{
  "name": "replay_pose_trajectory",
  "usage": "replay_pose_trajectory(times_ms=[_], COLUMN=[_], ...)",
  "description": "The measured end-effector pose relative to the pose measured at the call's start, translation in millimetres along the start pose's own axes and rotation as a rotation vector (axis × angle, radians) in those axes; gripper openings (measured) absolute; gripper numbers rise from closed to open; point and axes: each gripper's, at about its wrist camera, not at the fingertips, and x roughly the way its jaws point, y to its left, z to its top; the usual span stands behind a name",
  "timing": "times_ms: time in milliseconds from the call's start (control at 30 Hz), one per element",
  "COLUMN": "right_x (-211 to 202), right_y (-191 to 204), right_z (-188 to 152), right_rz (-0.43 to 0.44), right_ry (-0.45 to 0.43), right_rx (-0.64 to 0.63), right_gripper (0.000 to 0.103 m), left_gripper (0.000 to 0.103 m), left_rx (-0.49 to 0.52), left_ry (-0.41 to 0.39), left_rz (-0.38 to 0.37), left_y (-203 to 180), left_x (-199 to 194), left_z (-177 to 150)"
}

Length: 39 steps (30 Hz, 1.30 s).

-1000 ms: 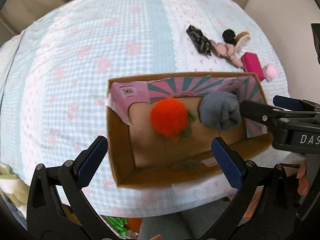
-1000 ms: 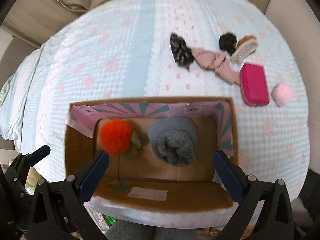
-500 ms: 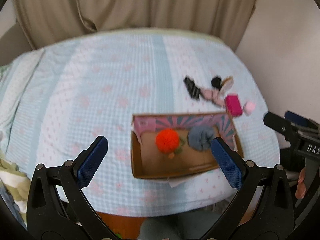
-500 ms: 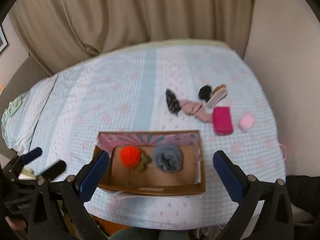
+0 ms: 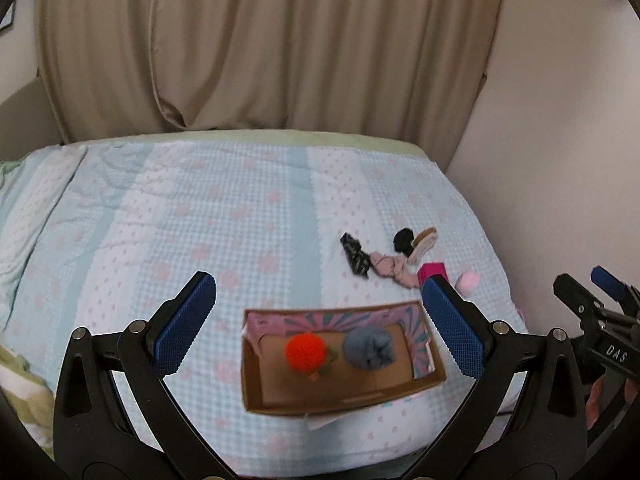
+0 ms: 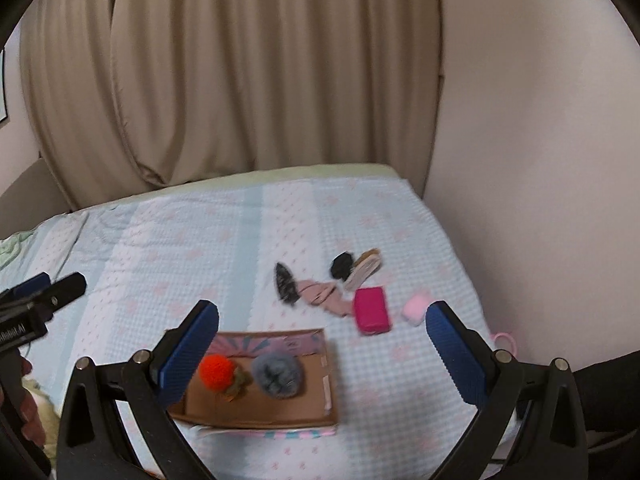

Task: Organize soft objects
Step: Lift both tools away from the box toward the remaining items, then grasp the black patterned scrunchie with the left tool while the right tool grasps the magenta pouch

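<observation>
Beyond the cardboard box [image 6: 256, 400], the pink pouch [image 6: 372, 310] looked soft and light; both tongs [image 5: 320, 332] [image 6: 320, 356] were wide, empty.

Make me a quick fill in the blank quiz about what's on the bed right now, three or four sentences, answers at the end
1. The orange pom-pom and the grey rolled sock lie inside the cardboard ____.
2. The box holds ____ soft items.
3. Both the left gripper and the right gripper are ____ and hold nothing.
4. The magenta pouch lies on the ____, outside the box.

Answers: box; two; open; bed
</observation>
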Motion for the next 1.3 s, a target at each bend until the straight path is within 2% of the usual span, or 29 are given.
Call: replay_pose_trajectory(times_ms=[200, 467, 733, 900, 1067, 1300], right_x=[22, 82, 163, 221, 280, 350], right_y=[-30, -62, -86, -98, -104, -104], right_z=[11, 27, 32, 24, 10, -21], right_rz=[-0.007, -0.010, 0.022, 0.045, 0.059, 0.077], right_ry=[-0.014, 0.022, 0.118, 0.191, 0.277, 0.391], right_rx=[0.031, 0.017, -0.004, 0.005, 0.015, 0.020], right_gripper=[0.103, 0.103, 0.103, 0.103, 0.103, 0.103], left_gripper=[0.103, 0.103, 0.103, 0.103, 0.102, 0.096], left_rx=[0.008, -0.021, -0.064, -0.090, -0.113, -0.095], left_ry=[-0.012, 0.046, 0.178, 0.265, 0.378, 0.513], left_rz=[0.019, 0.021, 0.057, 0.067, 0.058, 0.048], left_y=[-24, -58, -81, -82, -79, -74], left_x=[30, 103, 215, 281, 353, 443], left_z=[19, 47, 63, 62, 53, 35])
